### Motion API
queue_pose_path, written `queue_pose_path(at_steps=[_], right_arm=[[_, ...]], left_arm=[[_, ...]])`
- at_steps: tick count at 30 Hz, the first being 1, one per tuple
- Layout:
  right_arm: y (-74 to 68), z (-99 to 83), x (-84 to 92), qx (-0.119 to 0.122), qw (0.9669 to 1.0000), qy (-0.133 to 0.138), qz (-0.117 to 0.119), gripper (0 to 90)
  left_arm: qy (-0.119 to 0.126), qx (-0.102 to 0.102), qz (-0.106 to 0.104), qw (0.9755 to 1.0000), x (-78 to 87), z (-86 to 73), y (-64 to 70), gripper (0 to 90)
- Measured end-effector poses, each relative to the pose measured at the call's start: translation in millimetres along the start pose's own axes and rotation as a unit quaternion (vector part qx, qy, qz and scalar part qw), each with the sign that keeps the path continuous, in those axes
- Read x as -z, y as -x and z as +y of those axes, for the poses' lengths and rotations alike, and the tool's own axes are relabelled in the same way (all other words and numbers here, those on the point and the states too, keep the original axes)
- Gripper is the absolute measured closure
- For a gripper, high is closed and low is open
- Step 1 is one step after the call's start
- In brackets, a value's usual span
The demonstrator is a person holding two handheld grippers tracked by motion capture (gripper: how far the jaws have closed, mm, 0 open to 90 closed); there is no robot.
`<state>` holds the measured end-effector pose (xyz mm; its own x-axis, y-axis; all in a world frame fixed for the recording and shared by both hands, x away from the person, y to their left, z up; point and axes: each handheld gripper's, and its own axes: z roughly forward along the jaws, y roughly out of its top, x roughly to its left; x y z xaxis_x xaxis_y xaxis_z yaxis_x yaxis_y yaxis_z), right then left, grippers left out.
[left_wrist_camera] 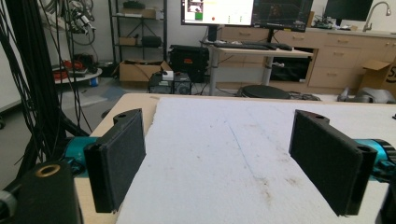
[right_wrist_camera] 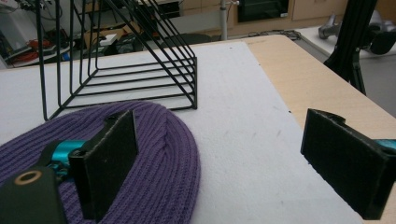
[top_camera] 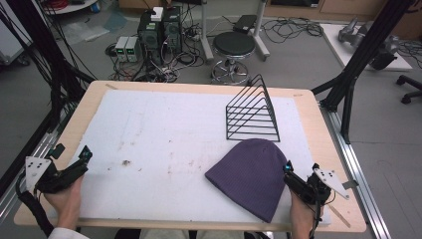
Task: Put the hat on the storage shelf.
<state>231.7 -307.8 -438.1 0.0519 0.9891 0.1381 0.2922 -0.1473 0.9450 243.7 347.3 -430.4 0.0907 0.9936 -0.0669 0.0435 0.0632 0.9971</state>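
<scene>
A purple knit beanie [top_camera: 251, 177] lies flat on the white mat [top_camera: 164, 134], near the front right. Just behind it stands a black wire rack [top_camera: 253, 112] with several slanted dividers. My right gripper [top_camera: 301, 172] is at the beanie's right edge and open. In the right gripper view its left jaw stands over the beanie [right_wrist_camera: 163, 154], its right jaw over bare mat, and nothing is pinched in the right gripper [right_wrist_camera: 224, 140]. The rack [right_wrist_camera: 126, 70] rises beyond. My left gripper [top_camera: 72, 154] is at the mat's front left corner, open and empty, and the left gripper [left_wrist_camera: 218, 140] faces bare mat.
The mat covers a wooden table [top_camera: 323, 134] whose bare edge runs along the right. Behind the table stand a round stool [top_camera: 234, 47] and computer boxes [top_camera: 159, 32] with cables. Black frame legs [top_camera: 358, 55] rise at the right, and cables hang at the left.
</scene>
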Motion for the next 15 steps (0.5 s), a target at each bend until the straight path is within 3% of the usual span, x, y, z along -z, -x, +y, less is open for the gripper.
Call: queue_pose_path(at_steps=[15], right_arm=[[-2.4,0.4,-0.8,0.012,0.9999,0.0,0.003,10.2]], left_arm=[[0.011,0.005,-0.001,0.9999,0.6,0.2,-1.4,19.5]])
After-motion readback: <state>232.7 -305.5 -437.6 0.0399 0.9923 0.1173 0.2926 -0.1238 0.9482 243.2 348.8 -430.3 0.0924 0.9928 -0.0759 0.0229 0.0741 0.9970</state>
